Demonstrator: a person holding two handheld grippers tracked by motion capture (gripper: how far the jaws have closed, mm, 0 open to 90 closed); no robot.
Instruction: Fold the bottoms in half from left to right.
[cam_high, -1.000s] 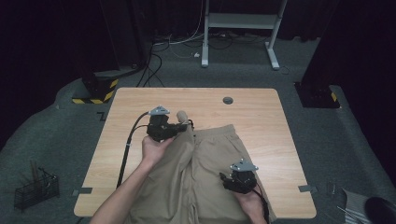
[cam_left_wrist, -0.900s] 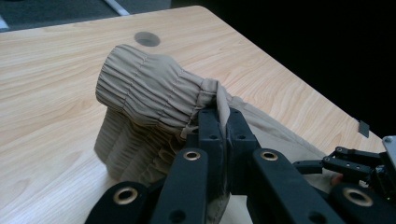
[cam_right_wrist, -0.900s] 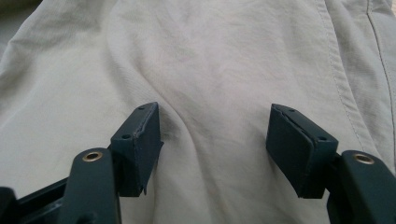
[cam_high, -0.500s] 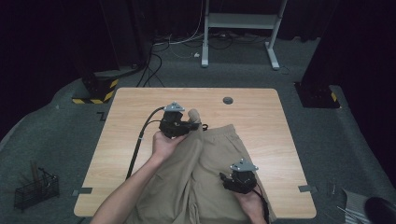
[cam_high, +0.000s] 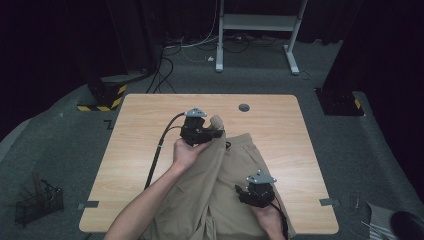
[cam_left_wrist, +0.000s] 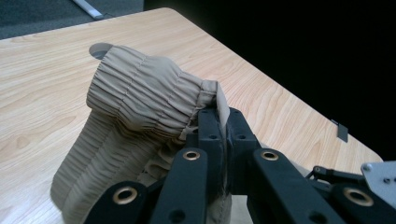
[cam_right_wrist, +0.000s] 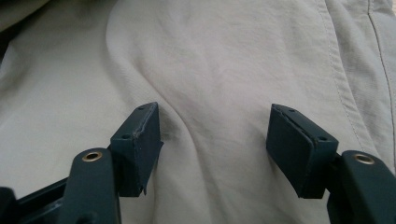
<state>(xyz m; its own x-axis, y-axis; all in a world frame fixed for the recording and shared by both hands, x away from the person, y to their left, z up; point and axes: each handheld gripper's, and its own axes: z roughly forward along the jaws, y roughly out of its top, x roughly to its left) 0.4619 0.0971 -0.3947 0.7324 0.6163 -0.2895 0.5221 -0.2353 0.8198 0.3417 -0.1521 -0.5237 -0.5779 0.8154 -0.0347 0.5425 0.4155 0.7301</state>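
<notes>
Beige trousers (cam_high: 225, 175) lie on the wooden table (cam_high: 145, 130), spreading toward its near edge. My left gripper (cam_high: 214, 132) is shut on their gathered elastic waistband (cam_left_wrist: 140, 93), which it holds raised a little above the tabletop and curled over; in the left gripper view, the left gripper (cam_left_wrist: 218, 119) pinches the band's edge between its jaws. My right gripper (cam_high: 241, 192) rests low on the trousers near the front right. In the right gripper view, the right gripper (cam_right_wrist: 215, 140) stands open over smooth cloth (cam_right_wrist: 210, 60), with nothing clamped.
A round cable hole (cam_high: 244, 107) sits in the table's far part. Grey tape marks the front corners (cam_high: 327, 202). On the floor are a wire basket (cam_high: 37, 202) at the left, a yellow-black striped base (cam_high: 102, 97) and a white desk frame (cam_high: 260, 22) behind.
My left gripper has carried the waistband to the right and slightly farther from the person, lifting the cloth into a fold. The right gripper has stayed where it was.
</notes>
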